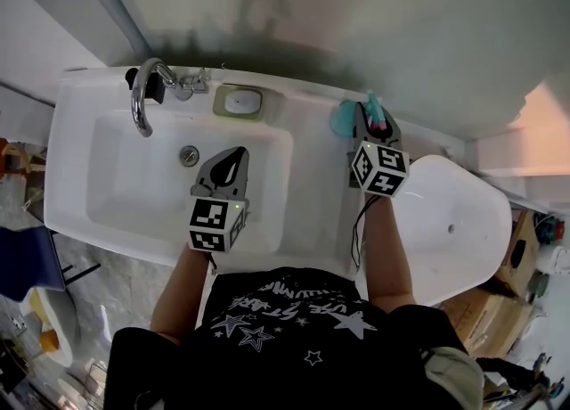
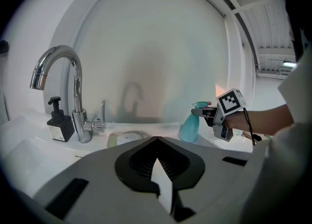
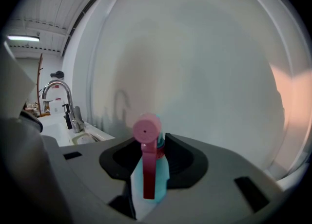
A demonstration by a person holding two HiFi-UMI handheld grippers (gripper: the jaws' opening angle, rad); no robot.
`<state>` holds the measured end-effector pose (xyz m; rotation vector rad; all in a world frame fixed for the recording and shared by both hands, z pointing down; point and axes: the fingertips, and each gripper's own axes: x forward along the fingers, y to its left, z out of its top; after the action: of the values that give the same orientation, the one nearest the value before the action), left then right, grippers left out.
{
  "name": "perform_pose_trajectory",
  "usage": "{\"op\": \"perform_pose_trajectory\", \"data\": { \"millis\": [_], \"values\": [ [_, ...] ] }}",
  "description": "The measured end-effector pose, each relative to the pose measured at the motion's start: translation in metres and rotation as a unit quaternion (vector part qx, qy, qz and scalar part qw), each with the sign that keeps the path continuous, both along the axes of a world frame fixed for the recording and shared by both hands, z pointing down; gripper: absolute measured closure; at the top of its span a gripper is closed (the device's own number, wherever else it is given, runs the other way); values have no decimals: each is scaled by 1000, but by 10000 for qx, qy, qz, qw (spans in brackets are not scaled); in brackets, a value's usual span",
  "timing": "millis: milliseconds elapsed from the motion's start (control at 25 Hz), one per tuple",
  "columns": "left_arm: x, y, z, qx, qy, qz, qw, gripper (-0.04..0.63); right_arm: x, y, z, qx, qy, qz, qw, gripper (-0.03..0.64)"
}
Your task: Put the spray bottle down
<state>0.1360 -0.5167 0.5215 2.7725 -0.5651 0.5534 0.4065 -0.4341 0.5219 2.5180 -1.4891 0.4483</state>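
A teal spray bottle (image 1: 345, 118) with a pink trigger head stands upright at the back right corner of the white sink (image 1: 71, 132). My right gripper (image 1: 370, 119) is shut on the bottle's neck. In the right gripper view the spray bottle (image 3: 157, 173) fills the gap between the right gripper's (image 3: 148, 157) jaws, pink nozzle toward the camera. In the left gripper view the spray bottle (image 2: 189, 128) has its base at or just above the ledge, with the right gripper (image 2: 208, 113) on it. My left gripper (image 1: 237, 155) hovers over the basin, shut and empty, its tips (image 2: 157, 141) meeting.
A chrome faucet (image 1: 141, 96) and a black pump bottle (image 2: 59, 123) stand at the sink's back left, a soap dish (image 1: 240, 101) at the back middle. The drain (image 1: 189, 156) lies in the basin. A white rounded lid (image 1: 454, 221) sits right of the sink.
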Motion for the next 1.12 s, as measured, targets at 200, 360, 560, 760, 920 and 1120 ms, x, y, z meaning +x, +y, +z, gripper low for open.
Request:
{"op": "perform_pose_trajectory", "data": {
  "millis": [200,360,560,760,920,1120],
  "values": [
    [1,2,2,6,-50,15,10000,580,-3,-4,3,36,42,-33,10000,468],
    [1,4,2,17,-62,20,10000,580,-3,-6,3,-15,116,-85,9999,463],
    [-1,7,-4,87,-6,31,10000,580,-6,-7,6,-140,47,-225,9996,388],
    [-10,17,-20,227,80,41,9997,580,-17,3,-5,-154,1,-273,9995,337],
    [-25,27,-39,341,178,-26,9993,580,-28,19,-22,-86,28,-283,9996,331],
    [-46,40,-60,476,245,-152,9984,580,-43,43,-43,84,31,-269,9996,331]
  ]
}}
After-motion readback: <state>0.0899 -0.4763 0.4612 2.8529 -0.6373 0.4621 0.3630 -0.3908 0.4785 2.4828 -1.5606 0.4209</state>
